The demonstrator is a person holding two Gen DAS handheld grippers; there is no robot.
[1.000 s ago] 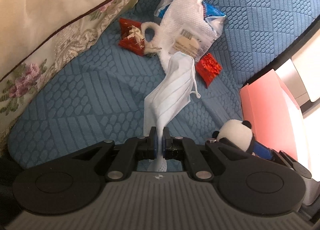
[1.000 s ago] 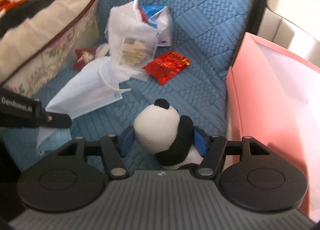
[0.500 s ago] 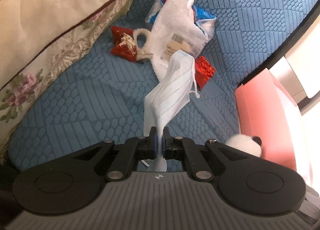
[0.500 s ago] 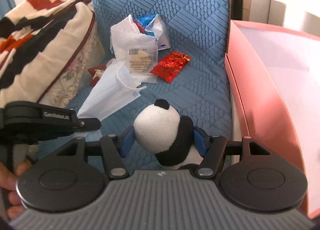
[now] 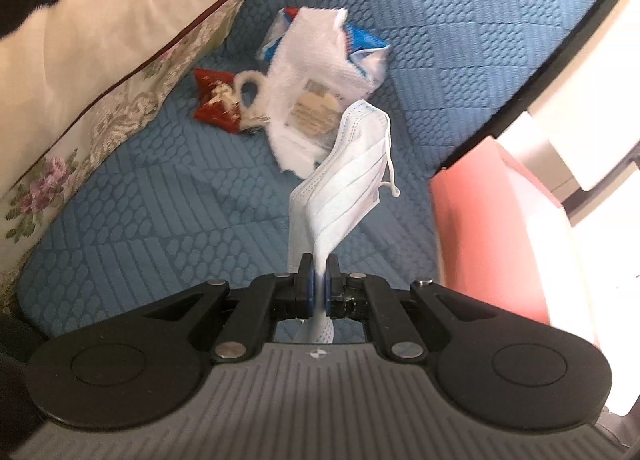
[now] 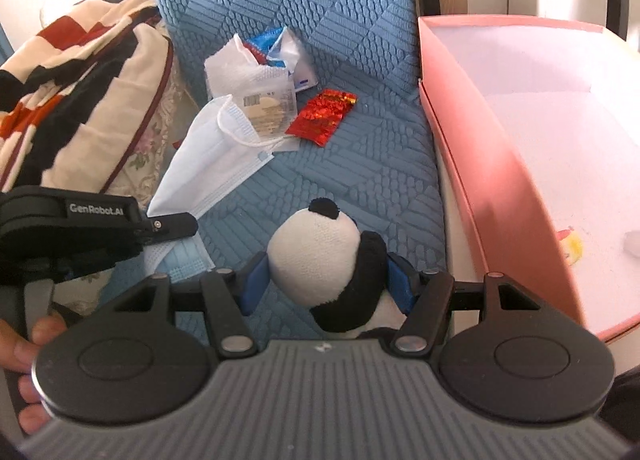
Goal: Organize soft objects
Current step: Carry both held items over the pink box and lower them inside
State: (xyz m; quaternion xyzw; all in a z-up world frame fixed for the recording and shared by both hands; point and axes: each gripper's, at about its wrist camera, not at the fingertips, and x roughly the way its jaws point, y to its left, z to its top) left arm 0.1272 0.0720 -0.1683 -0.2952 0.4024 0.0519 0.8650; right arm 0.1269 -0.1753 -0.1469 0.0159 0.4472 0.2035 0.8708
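"GenRobot.AI" in white on the black left hand-held gripper (image 6: 176, 224); packet labels illegible.

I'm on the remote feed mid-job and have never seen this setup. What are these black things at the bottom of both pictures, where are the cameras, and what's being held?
There is no robot arm: a person holds a two-finger claw in each hand, with a fisheye camera on each looking forward along its fingers. The black shape at the bottom is the claw itself.

In the left wrist view, the left claw is shut on a face mask that dangles from it. In the right wrist view, the right claw grips a plush panda; the left claw shows at the left edge.

Below lies a blue quilted cushion with a red foil packet, white wrappers and a floral pillow. A pink box stands open on the right.
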